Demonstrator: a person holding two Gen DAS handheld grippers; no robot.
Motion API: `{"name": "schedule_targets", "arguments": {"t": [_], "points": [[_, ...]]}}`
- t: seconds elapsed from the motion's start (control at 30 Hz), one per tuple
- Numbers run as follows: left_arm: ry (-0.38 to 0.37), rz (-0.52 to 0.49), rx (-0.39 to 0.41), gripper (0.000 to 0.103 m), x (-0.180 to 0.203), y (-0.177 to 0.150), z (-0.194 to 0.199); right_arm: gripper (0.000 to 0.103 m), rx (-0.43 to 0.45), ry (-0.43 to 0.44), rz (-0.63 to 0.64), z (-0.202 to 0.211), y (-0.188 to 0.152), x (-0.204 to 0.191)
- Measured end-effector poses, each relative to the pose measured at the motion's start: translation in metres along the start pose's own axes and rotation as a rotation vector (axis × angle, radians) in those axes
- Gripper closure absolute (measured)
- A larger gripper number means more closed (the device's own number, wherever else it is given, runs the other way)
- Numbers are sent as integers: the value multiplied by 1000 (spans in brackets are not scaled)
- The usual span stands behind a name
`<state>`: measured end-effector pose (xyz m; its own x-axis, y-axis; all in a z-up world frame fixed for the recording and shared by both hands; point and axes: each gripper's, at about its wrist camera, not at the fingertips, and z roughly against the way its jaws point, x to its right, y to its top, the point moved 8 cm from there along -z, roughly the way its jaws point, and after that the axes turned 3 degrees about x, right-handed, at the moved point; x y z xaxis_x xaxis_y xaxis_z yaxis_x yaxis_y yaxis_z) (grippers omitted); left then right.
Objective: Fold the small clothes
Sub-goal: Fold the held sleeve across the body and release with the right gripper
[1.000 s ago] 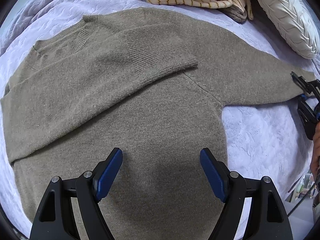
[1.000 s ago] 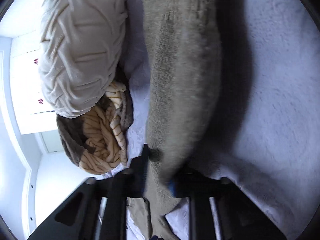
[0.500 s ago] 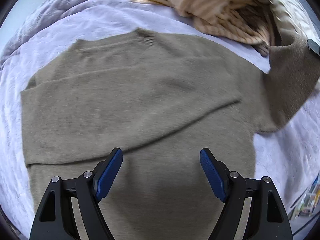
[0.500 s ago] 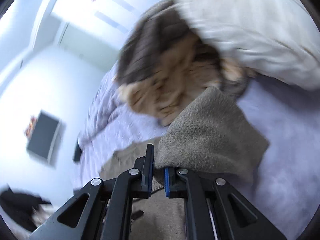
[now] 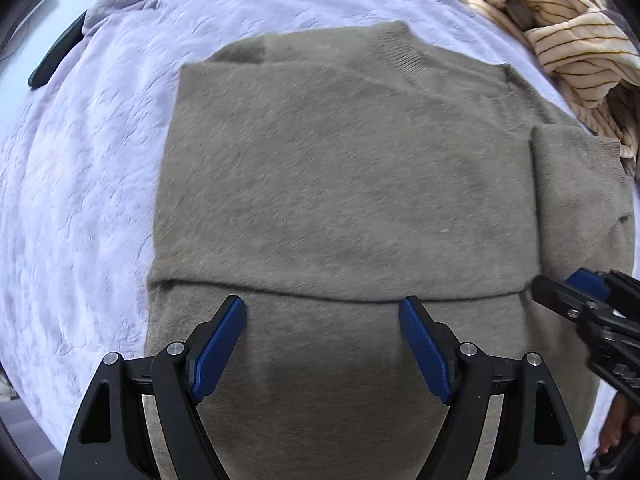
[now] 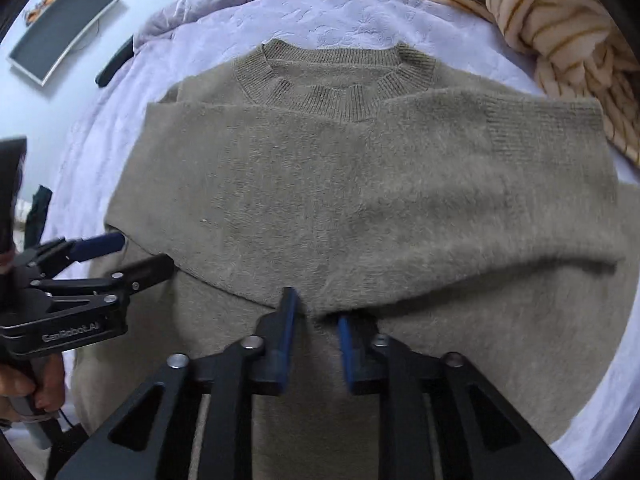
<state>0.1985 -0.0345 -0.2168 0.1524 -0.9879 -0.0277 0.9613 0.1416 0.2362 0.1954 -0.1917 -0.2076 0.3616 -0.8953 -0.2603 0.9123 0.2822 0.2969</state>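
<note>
An olive-grey knit sweater (image 5: 340,184) lies flat on the bed, with both sleeves folded across its chest. In the right wrist view the sweater (image 6: 360,208) shows its ribbed collar at the top and a sleeve cuff at the right. My left gripper (image 5: 322,344) is open and empty, hovering over the sweater's lower body. My right gripper (image 6: 314,324) has its jaws slightly apart at the lower edge of the folded sleeve, with nothing between them. The right gripper shows in the left wrist view (image 5: 576,284), and the left gripper shows in the right wrist view (image 6: 132,252).
A lavender quilted bedspread (image 5: 80,184) covers the bed. A heap of cream striped clothes (image 5: 560,28) lies at the far right, also in the right wrist view (image 6: 560,32). A dark flat object (image 6: 114,62) lies at the bed's far left. A monitor (image 6: 60,28) hangs on the wall.
My right gripper carried the right sleeve across the sweater's chest, laid it down and opened. My left gripper stayed open over the lower body while its view shifted.
</note>
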Motion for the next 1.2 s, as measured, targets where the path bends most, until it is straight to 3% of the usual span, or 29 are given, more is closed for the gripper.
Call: {"name": "schedule_targets", "arguments": {"t": [0.03, 0.07, 0.17, 0.27, 0.4, 0.43, 0.5, 0.53, 0.63, 0.7, 0.77, 0.83, 0.93, 1.03, 1.1, 1.13, 1.2], "points": [[-6, 3, -2, 22, -1, 0, -3, 52, 1, 22, -20, 5, -1, -3], [-11, 6, -3, 22, -8, -6, -2, 45, -4, 54, -54, 11, -2, -3], [-12, 12, 9, 22, -6, -5, -5, 45, 45, 71, -146, 28, 6, 5], [-26, 17, 18, 22, 0, -3, -6, 45, 145, 121, -408, 46, 15, 41], [-40, 25, 24, 22, 9, -2, -5, 45, 206, 253, -703, 43, 23, 77], [-44, 28, 24, 22, 8, -3, -3, 46, 216, 275, -736, 41, 27, 81], [-48, 34, 29, 22, -5, -8, 6, 74, 221, 300, -770, 33, 38, 79], [-47, 38, 35, 22, -11, -7, 8, 95, 212, 298, -764, 28, 44, 74], [-37, 58, 67, 22, -29, -6, 19, 95, 219, 290, -633, 31, 68, 48], [-26, 81, 79, 22, -42, -6, 23, 95, 204, 260, -458, 30, 86, 10], [-12, 109, 80, 22, -54, -10, 28, 95, 167, 170, -209, 17, 96, -39], [10, 135, 75, 22, -66, -16, 33, 95, 117, 102, -23, 2, 86, -75], [32, 162, 67, 22, -83, -25, 37, 95, 42, 49, 145, -23, 67, -107], [44, 172, 66, 22, -97, -29, 38, 88, -50, -26, 235, -46, 44, -120], [44, 174, 73, 22, -102, -30, 42, 67, -35, -12, 233, -38, 39, -122], [39, 174, 76, 23, -103, -30, 44, 51, -33, 10, 209, -32, 36, -121], [27, 173, 87, 22, -104, -26, 49, 47, -11, 64, 133, -11, 31, -109]]}}
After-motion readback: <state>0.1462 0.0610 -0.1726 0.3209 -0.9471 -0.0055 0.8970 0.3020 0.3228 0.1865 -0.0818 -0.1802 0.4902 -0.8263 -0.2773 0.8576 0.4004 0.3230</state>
